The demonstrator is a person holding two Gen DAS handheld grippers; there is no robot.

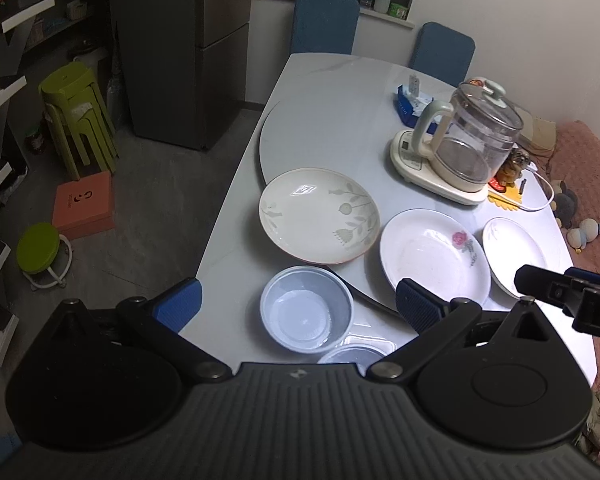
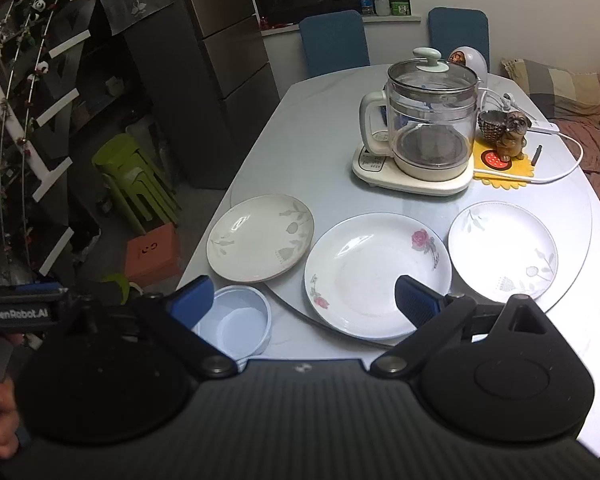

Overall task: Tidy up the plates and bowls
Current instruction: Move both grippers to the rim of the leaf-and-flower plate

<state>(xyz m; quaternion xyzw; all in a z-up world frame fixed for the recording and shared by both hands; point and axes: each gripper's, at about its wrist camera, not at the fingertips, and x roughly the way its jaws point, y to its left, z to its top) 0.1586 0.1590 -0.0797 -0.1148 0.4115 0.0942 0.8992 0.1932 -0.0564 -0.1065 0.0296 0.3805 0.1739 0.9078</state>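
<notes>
Plates (image 2: 374, 280) ahead of both spread, empty grippers (image 1: 298, 304) (image 2: 304, 300) look glazed, slick, breakable; pinch a rim.

The words "GenRobot.AI" stand in white on the black body of the left tool (image 2: 24, 312), at the left edge of the right wrist view.

Dim room, bright glare on table (image 1: 332, 92) at right, dark left side, fisheye bending at edges
</notes>
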